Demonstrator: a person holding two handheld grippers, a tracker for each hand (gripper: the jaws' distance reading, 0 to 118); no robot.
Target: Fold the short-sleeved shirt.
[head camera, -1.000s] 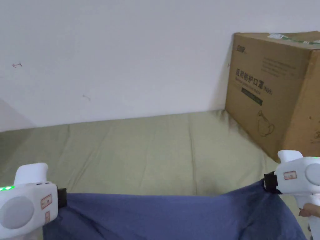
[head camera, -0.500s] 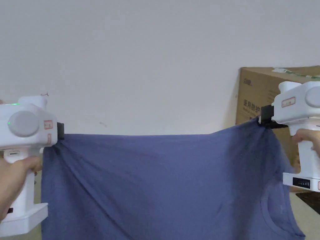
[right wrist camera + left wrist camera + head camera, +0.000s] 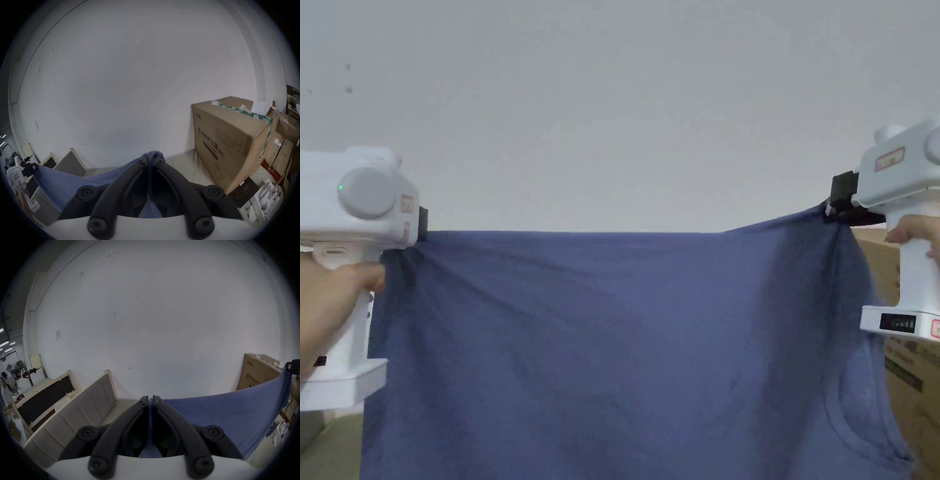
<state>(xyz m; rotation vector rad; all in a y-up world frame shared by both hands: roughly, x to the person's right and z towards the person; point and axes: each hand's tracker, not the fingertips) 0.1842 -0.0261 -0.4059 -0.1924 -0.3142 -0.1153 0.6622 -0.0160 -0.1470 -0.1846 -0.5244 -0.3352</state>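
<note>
Raised higher, shirt (image 3: 612,350) spans sideways (neckline down).

I hold the blue shirt (image 3: 612,350) up in front of the white wall (image 3: 612,106), stretched wide between my two tools. My left tool (image 3: 422,225) pinches its upper left corner, and my right tool (image 3: 839,201) pinches the upper right corner, a little higher. The cloth hangs down with soft folds; a round neckline shows low on the right. Behind that side stands a cardboard box (image 3: 909,381).
</note>
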